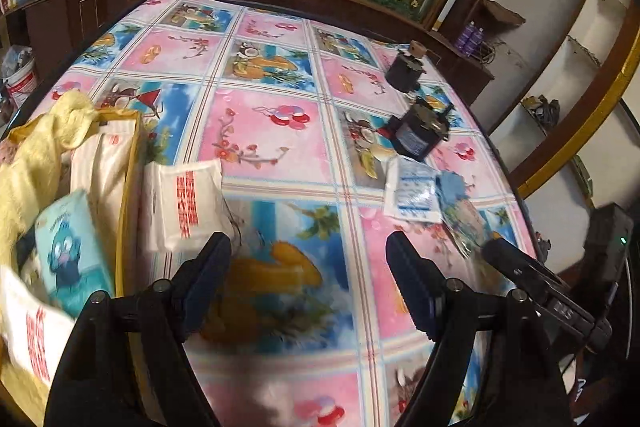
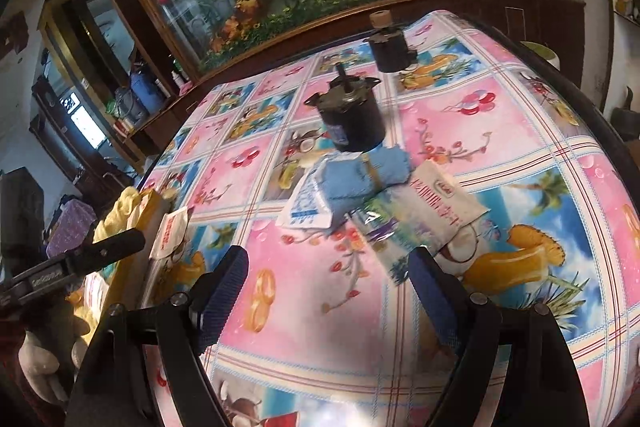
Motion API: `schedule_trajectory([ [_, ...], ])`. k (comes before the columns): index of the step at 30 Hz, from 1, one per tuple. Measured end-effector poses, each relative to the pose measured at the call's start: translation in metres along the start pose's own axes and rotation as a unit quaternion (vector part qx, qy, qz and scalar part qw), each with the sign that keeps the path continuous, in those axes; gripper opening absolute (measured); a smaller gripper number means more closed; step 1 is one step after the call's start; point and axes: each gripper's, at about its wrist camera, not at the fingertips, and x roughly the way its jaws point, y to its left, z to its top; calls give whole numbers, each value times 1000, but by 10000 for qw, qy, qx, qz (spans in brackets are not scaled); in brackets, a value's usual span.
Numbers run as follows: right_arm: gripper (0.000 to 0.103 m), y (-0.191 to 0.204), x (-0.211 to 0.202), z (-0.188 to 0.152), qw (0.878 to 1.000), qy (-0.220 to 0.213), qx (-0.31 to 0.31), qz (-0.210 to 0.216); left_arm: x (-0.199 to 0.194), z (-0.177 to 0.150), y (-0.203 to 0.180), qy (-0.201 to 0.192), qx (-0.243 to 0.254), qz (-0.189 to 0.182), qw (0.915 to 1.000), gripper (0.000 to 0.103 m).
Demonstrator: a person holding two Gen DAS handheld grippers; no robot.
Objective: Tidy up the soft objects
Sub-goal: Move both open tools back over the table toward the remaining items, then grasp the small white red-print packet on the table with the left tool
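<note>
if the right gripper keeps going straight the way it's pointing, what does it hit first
Probably the clear plastic packet, then the blue cloth behind it. The right gripper has open jaws with bare tablecloth between them; depth is unclear.

yellow cloth (image 1: 36, 147) drapes over box (image 1: 128, 187) rim at left; teal pack (image 1: 72, 247) and white packs inside. white red-print pack (image 1: 184, 199) leans outside box. blue cloth (image 2: 360, 175) lies on flat sachets (image 2: 308, 203) mid-table.
</note>
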Motion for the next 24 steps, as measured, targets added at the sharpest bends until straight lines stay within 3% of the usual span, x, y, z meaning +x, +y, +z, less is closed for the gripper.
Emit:
schedule_trajectory([
  [6,85,-10,-6,0,9992,-375,126,11,62,37,36,562,-95,881,9945,79],
  [7,86,-9,-6,-1,9993,-353,121,13,63,37,36,489,-12,1082,9929,80],
  [10,86,-13,0,0,9996,-164,196,122,67,30,28,668,135,1142,9911,81],
  [13,86,-13,0,-1,9995,-134,217,167,68,19,8,947,380,831,9913,93],
  [14,86,-14,0,-1,9995,-137,222,175,66,17,3,1033,407,516,9925,93],
  [16,86,-13,-1,-2,9995,-149,226,183,54,14,-6,1170,241,-687,9905,92],
  [17,86,-13,-2,-2,9994,-152,230,195,45,14,-8,1127,156,-1023,9882,92],
  [18,86,-14,-2,-3,9994,-160,235,197,34,14,-11,954,197,-1046,9897,92],
  [21,86,-15,-4,-3,9992,-196,279,195,13,14,-16,504,378,-537,9966,92],
  [24,86,-16,-4,-2,9992,-195,296,184,25,15,-11,564,401,120,9975,92],
])
